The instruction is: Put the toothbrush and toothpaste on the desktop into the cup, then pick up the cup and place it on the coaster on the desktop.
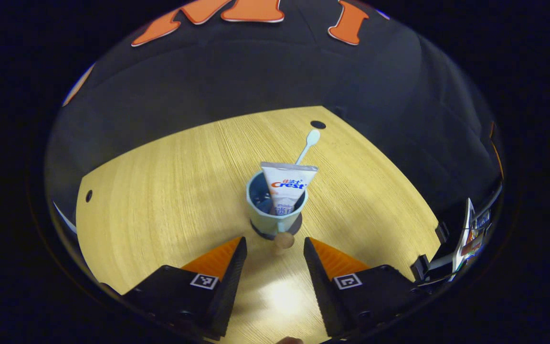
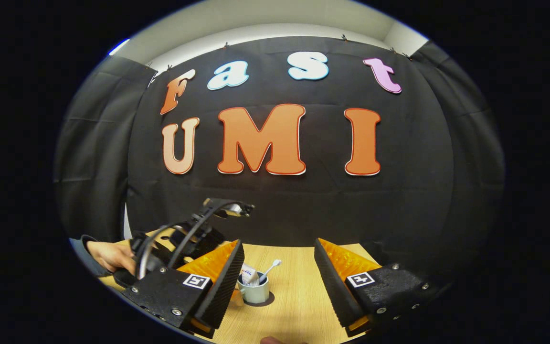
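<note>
Cup (image 1: 276, 210), holding toothpaste (image 1: 288, 186) and toothbrush (image 1: 307, 145), seated on coaster (image 1: 275, 233); left gripper (image 1: 275, 251) spread, empty; right gripper (image 2: 279, 267) spread, empty; withdraw level, avoiding rim.

A pale wooden desktop (image 1: 170, 191) with small dark holes (image 1: 318, 124) stands before black cloth walls (image 2: 399, 210)

Black cloth wall (image 2: 399, 205) behind a light wooden desktop (image 1: 170, 191).
</note>
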Demonstrator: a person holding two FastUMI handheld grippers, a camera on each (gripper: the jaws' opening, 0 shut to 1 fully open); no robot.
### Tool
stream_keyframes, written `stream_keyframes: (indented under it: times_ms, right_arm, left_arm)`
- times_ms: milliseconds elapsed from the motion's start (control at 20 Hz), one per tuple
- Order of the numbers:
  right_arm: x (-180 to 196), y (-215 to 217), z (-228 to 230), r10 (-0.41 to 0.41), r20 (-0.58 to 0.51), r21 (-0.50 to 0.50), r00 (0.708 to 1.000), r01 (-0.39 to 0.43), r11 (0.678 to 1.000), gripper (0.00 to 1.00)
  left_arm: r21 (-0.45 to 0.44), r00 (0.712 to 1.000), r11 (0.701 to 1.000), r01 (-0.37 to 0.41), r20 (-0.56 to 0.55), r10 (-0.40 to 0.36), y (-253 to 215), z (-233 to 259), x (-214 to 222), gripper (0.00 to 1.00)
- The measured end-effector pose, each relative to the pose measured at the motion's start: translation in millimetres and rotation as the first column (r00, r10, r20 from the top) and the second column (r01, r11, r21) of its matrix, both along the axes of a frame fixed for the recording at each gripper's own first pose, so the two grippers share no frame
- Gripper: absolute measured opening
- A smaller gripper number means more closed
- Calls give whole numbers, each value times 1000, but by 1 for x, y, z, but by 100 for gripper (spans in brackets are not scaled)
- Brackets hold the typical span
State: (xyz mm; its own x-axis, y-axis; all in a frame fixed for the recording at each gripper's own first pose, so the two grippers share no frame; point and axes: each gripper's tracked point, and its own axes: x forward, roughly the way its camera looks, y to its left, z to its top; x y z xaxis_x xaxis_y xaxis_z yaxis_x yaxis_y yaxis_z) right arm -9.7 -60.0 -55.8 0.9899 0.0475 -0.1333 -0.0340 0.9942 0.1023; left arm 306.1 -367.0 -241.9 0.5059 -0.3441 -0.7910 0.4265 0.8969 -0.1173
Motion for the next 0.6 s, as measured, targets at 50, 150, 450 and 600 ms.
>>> stream_keyframes:
  times_ms: [50,150,450,600]
  right_arm:
    - [-7,11,-11,0,5,-6,1000,0,1000,89]
    - [-6,22,-4,11,19,-10,1000,-11,1000,89]
    - [0,57,3,16,85,-17,996,-14,1000,89]
    - [7,69,5,16,88,-17,996,-15,1000,89]
  left_arm:
    - [-5,999,1000,-18,41,18,10,9,0,78]
    - [-3,990,998,-55,129,55,33,29,5,92]
    - [-11,872,985,-170,464,156,101,104,14,96]
    - [-48,812,974,-220,544,211,122,111,6,94]
